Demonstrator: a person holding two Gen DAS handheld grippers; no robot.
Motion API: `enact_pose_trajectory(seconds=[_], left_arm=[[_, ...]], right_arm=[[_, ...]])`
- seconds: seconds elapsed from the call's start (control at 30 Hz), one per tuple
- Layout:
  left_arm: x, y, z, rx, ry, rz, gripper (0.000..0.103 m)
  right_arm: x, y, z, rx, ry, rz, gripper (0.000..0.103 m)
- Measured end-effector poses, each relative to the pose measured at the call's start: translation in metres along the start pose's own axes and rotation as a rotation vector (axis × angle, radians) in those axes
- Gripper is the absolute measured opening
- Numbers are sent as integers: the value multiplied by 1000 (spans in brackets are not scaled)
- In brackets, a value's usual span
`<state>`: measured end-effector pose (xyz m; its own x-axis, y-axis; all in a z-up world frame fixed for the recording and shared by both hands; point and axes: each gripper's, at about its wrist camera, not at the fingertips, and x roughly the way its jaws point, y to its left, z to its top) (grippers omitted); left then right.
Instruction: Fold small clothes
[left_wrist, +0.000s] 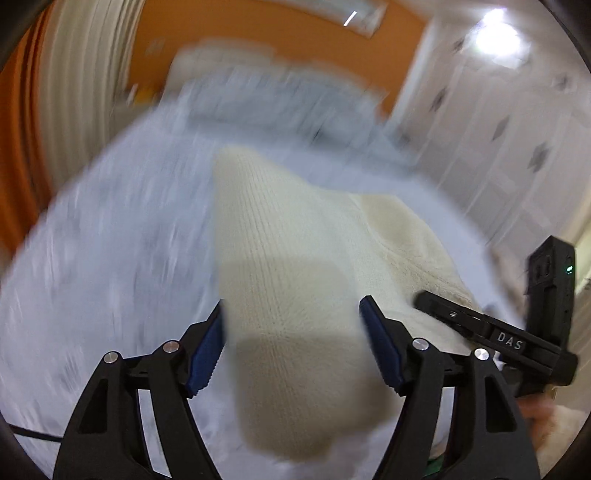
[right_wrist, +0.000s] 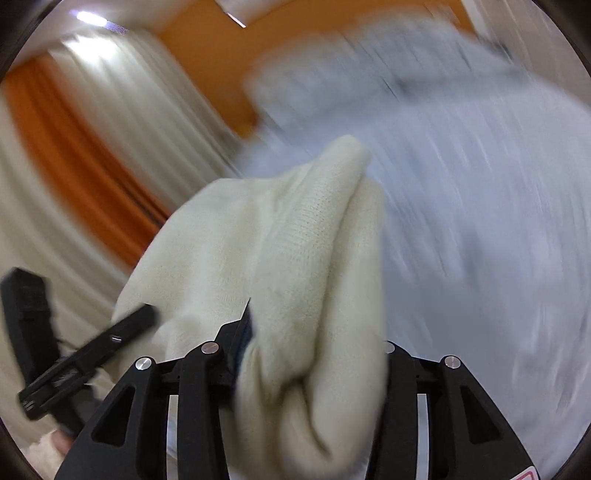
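A cream knitted garment (left_wrist: 295, 280) is held above a pale blue bed (left_wrist: 110, 240). In the left wrist view my left gripper (left_wrist: 291, 343) stands wide apart with the cream knit between its blue pads (left_wrist: 205, 354); whether they pinch it is unclear. The right gripper (left_wrist: 480, 328) shows at the right edge, on the garment's far side. In the right wrist view the garment (right_wrist: 295, 258) drapes in thick folds over my right gripper (right_wrist: 314, 332) and hides its right finger; the left finger (right_wrist: 236, 339) touches the cloth. The left gripper (right_wrist: 110, 343) shows at lower left.
The bed (right_wrist: 480, 221) with pale blue bedding fills the space ahead, heavily blurred by motion. An orange wall (left_wrist: 258, 37) and cream and orange curtains (right_wrist: 92, 147) stand behind. White wardrobe doors (left_wrist: 517, 129) are to the right.
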<state>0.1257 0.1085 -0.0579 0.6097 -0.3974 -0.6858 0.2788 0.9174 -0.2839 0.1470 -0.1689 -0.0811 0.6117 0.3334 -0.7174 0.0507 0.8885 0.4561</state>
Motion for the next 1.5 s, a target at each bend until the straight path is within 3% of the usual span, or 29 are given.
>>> enact_pose_trajectory(seconds=[0.1,0.2,0.3,0.33,0.37,0.4,0.43,0.5,0.57,0.67,0.73,0.9,1.17,1.23,1.33,1.43,1.5], left_arm=[[39,29,-43,-93,148,6,64],[24,37,-54,-142,138,-1,66],[0,33,-50,-153,111,49,75],[-7,31,-49,-158,92,61,78],[-13,30,-46,-163,81,67,79],[-18,26,-44,-162,76,73,80],[-19,22,-43,-162,80,92,81],[-13,17,-44,-153,116,141,82],[-5,12,-49,-129,163,188,82],[-2,2,-54,-89,202,225,82],[-10,-7,-58,-73,188,236,82],[-21,-27,-67,-29,172,275,88],[-30,-58,-81,26,150,328,89],[-32,-64,-83,40,136,374,91],[-36,-68,-85,35,94,428,91],[-35,-68,-87,12,68,481,91],[-31,-68,-90,8,70,463,91]], right_arm=[[26,-28,-35,59,83,-54,41],[5,-33,-41,62,49,-45,42],[-32,-22,-26,21,-43,-72,41],[-43,-14,-19,-6,-76,-52,39],[-46,-9,-17,-18,-75,-40,31],[-43,-3,-14,-34,-55,-15,13],[-37,5,-14,-54,-27,2,7],[-6,7,-21,-122,90,-41,4],[27,-10,-37,-147,196,-155,2],[11,-9,-37,-124,169,-190,4],[-11,7,-34,-150,141,-240,8],[-58,33,-47,-191,60,-216,11],[-70,36,-75,-201,44,-253,12],[-72,35,-77,-186,42,-265,14],[-74,30,-80,-166,30,-286,20],[-75,23,-88,-156,2,-320,34],[-73,20,-95,-167,-2,-342,34]])
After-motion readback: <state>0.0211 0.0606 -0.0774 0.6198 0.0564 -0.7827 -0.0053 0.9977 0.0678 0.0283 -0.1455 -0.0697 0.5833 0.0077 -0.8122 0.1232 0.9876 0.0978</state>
